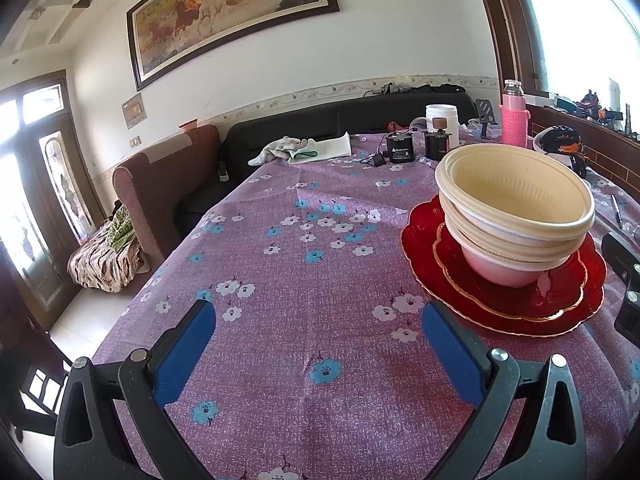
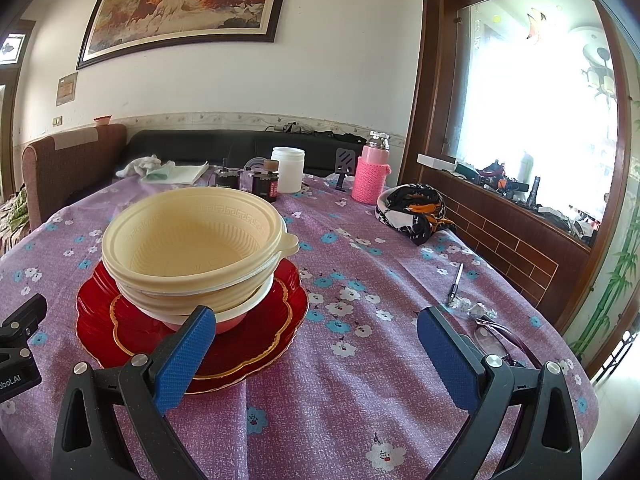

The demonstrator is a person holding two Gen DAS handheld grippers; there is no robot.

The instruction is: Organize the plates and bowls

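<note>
- Ribbed cream plastic bowls (image 2: 192,240), nested, sit on scalloped red glass plates (image 2: 256,344) at the surface's (image 2: 360,380) centre.
- Left gripper (image 1: 318,344), at the stack's eight o'clock, fingers spread, empty.
- Right gripper (image 2: 316,344), four o'clock, likewise.

- From my left wrist view, the right gripper (image 1: 624,280) is cut off by the frame's right edge; I see only a black part of its body.
- In the right wrist view, the left gripper (image 2: 18,344) is clipped at the left edge, its printed label only partly readable.
- The pink bowl (image 2: 230,322) at the bottom of the stack is mostly hidden by the cream bowls (image 2: 192,236) above it; I can't count the stack exactly.
- The small crumpled bits (image 2: 476,310) by the pen (image 2: 456,284) are too small to identify.
- The window ledge clutter (image 2: 508,184) is washed out by glare.
</note>
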